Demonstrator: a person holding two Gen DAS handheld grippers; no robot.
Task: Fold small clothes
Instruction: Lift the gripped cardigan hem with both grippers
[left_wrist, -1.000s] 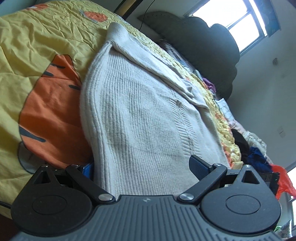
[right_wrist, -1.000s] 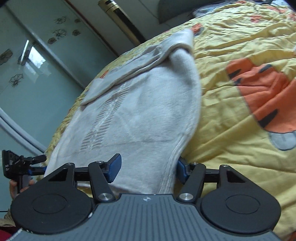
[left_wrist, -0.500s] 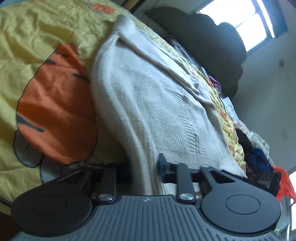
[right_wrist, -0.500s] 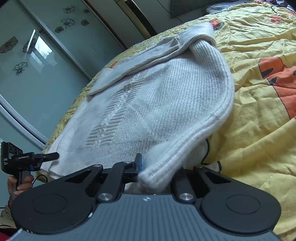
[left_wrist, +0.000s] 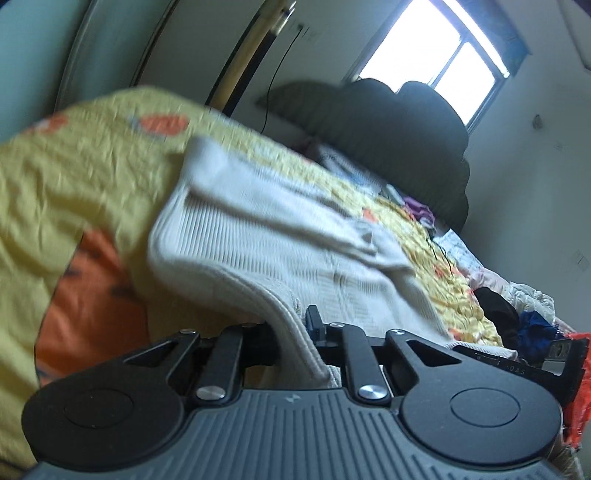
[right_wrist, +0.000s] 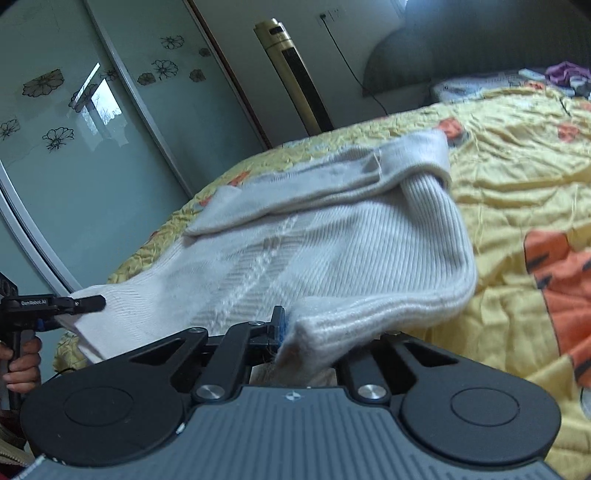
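Left wrist view: left claw (left_wrist: 291, 328) and right claw (right_wrist: 284, 338) each clamp a near hem corner of the sweater (right_wrist: 332, 251) on the bed (right_wrist: 517, 177); sleeves folded in, bottom fold not yet done.

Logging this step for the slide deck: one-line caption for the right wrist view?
Right gripper shut on the white knit sweater's hem, raised off the yellow bedspread.

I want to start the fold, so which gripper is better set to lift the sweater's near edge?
Right. The right gripper has its jaws shut on the sweater at its hem corner, raised off the quilt. The left gripper has the hem between jaws that are closing.
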